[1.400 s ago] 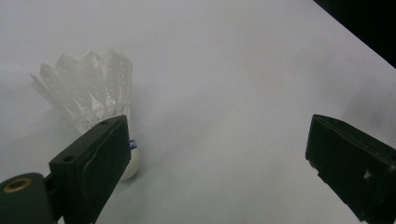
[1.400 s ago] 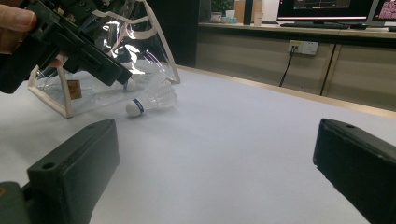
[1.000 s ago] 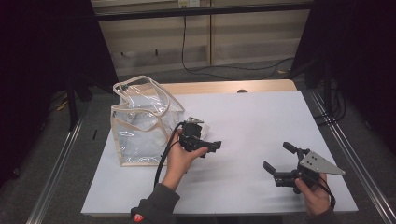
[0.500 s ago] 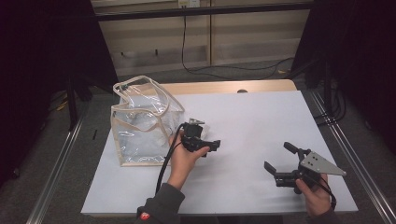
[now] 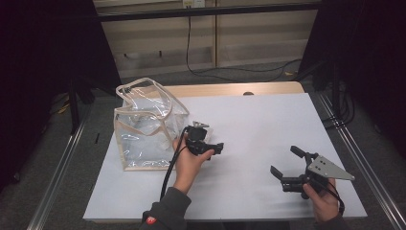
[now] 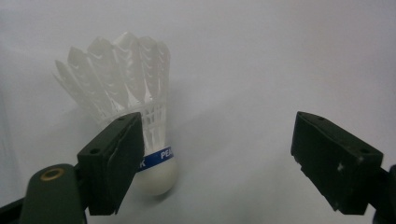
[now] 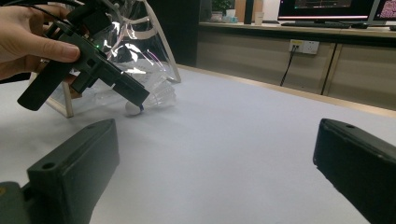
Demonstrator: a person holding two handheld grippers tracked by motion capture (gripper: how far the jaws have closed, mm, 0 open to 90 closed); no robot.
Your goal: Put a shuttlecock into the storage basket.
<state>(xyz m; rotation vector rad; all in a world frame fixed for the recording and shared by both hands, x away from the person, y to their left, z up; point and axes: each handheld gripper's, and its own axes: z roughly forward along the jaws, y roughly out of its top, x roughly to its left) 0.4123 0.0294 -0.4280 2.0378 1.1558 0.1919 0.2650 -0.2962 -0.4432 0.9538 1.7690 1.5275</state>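
Note:
A white feather shuttlecock (image 6: 135,88) with a blue band lies on the white table, cork end toward the camera. My left gripper (image 6: 217,140) is open just above it; the shuttlecock sits by the left jaw, inside the gap, with neither jaw touching it. In the high view the left gripper (image 5: 207,143) hovers right beside the clear plastic bag (image 5: 143,124). My right gripper (image 5: 286,160) is open near the table's front right, with nothing in it. From the right gripper view (image 7: 217,140) I see the left gripper (image 7: 93,60) over the shuttlecock (image 7: 156,95).
The clear bag (image 7: 140,37) with beige trim and handles stands upright at the table's left. The white table sheet (image 5: 258,124) stretches between the two grippers. A wooden strip (image 5: 230,89) edges the back. Metal rails run along both sides.
The left gripper has shifted slightly toward the near side and right, staying beside the bag. The right gripper has barely moved.

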